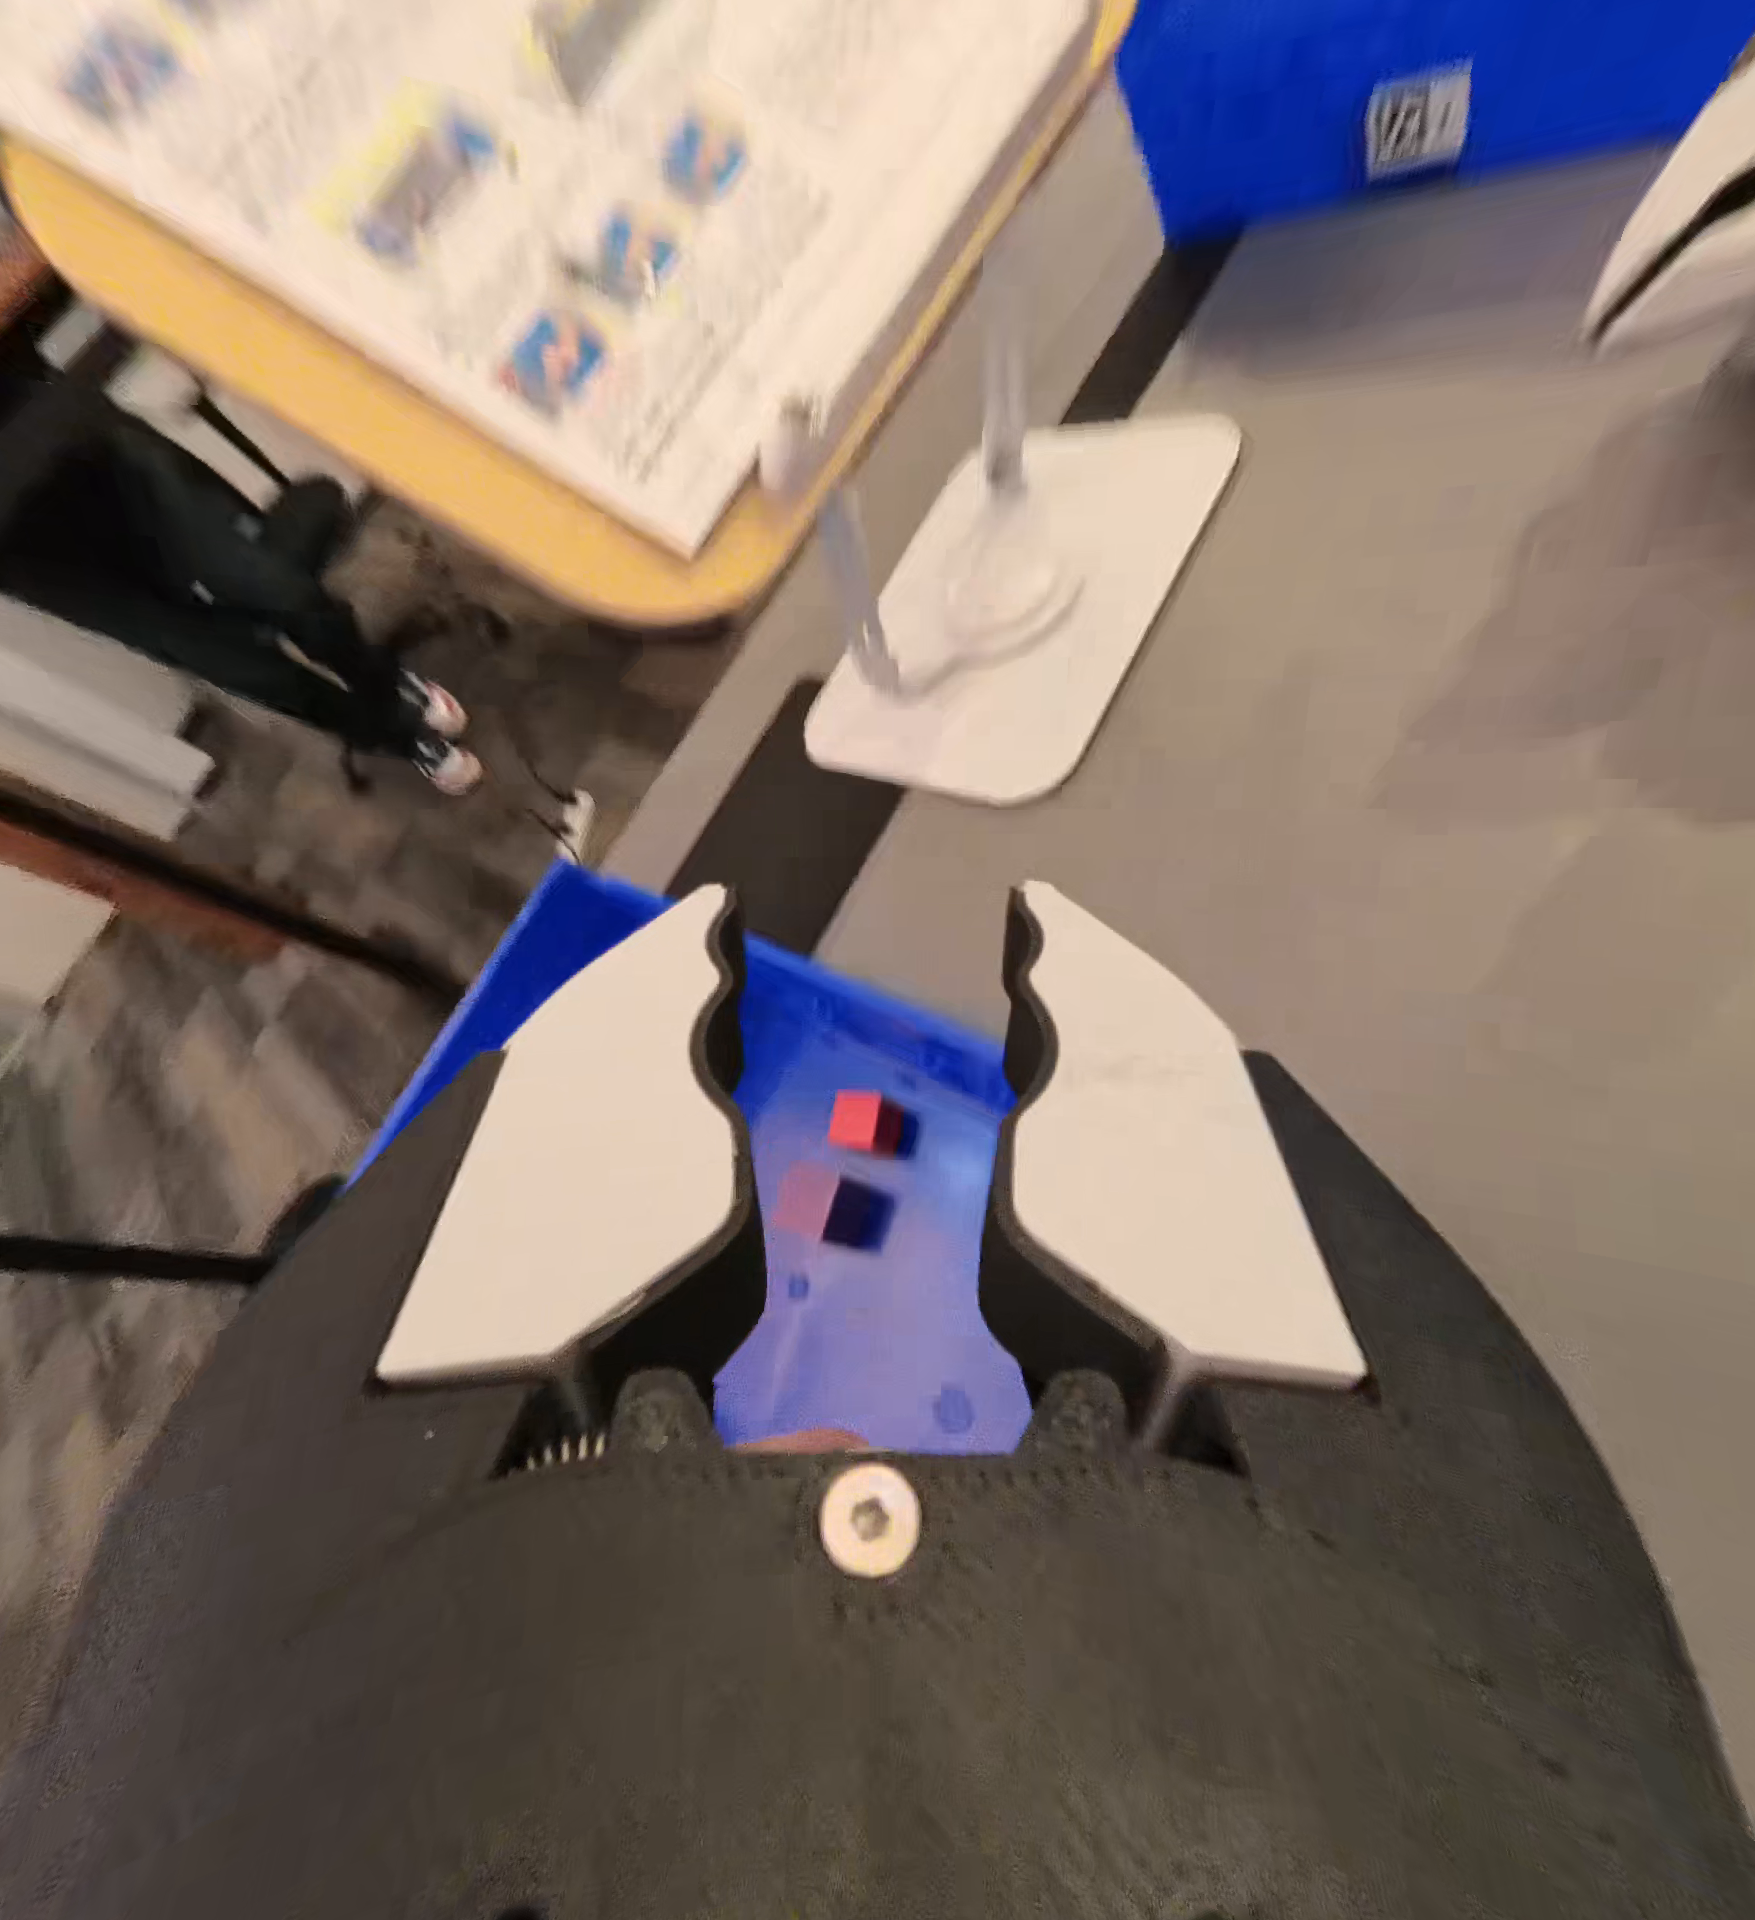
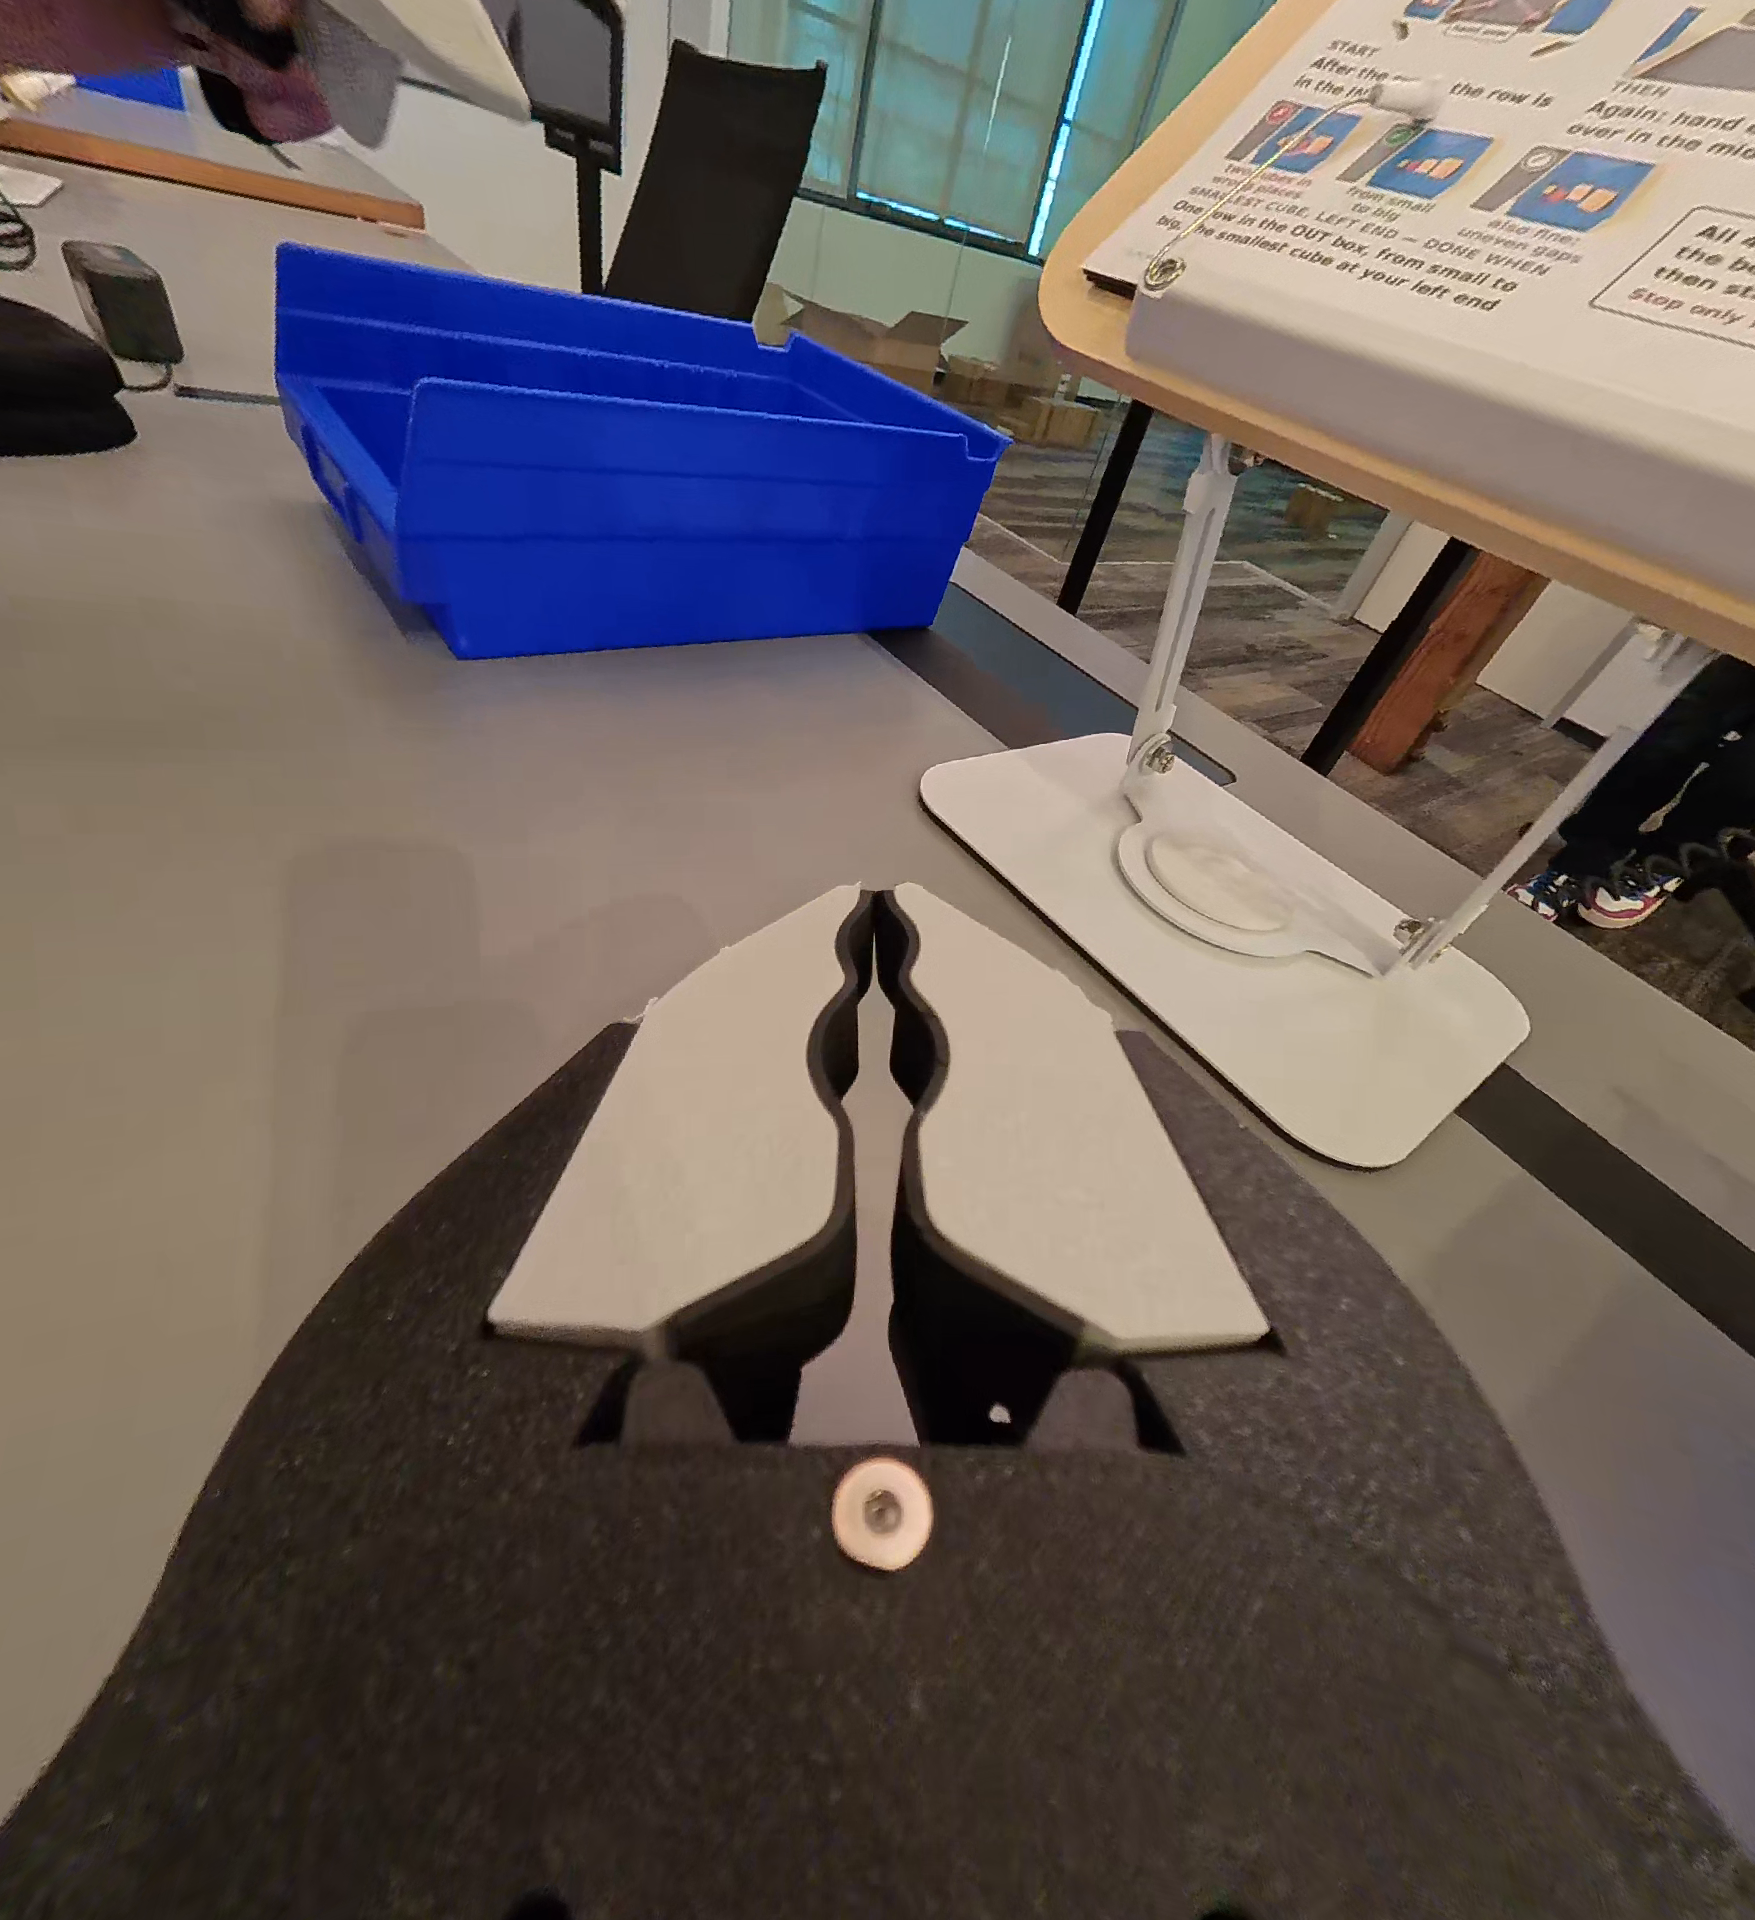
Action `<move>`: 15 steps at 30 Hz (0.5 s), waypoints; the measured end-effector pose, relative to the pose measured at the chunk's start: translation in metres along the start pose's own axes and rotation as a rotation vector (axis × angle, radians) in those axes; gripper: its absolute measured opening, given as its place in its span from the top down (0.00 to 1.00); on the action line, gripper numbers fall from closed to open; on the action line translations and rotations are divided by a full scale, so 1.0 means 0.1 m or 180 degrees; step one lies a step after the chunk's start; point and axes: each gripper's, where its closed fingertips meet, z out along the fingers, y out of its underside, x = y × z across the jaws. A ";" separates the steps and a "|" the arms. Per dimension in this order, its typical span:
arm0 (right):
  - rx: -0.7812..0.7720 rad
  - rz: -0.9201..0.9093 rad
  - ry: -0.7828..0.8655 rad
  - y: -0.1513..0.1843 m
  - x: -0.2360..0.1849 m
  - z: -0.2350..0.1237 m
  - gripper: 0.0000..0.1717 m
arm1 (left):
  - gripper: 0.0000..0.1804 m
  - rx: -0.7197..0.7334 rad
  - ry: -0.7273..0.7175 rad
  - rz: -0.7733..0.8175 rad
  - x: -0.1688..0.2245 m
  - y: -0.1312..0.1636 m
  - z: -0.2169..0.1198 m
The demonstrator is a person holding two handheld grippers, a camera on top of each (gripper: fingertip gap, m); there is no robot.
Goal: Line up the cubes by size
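Two cubes (image 1: 857,1169) lie in the blue bin (image 1: 540,966) beneath my spread, empty left fingers (image 1: 644,1091), poised to pick; my right fingers (image 2: 800,1039) rest closed, empty, above the tabletop (image 2: 333,779).

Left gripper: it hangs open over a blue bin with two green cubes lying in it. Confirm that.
One thing is wrong: the cubes are red, not green. The left wrist view shows the left gripper open over the blue bin, with two red cubes lying on the bin's floor below the parted fingers, neither one gripped.
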 end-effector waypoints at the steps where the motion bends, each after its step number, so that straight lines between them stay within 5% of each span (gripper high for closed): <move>1: -0.0021 -0.0010 -0.0013 0.01 -0.01 0.01 1.00 | 0.72 -0.0127 0.0082 -0.0078 -0.06 0.14 0.03; 6: -0.0061 -0.0079 -0.0046 0.02 -0.04 0.02 1.00 | 0.67 -0.1033 0.0324 -0.0006 -0.26 0.83 0.25; 15: -0.0085 -0.0126 -0.0112 0.03 -0.08 0.02 1.00 | 0.66 -0.2147 0.0854 0.0410 -0.23 1.55 0.64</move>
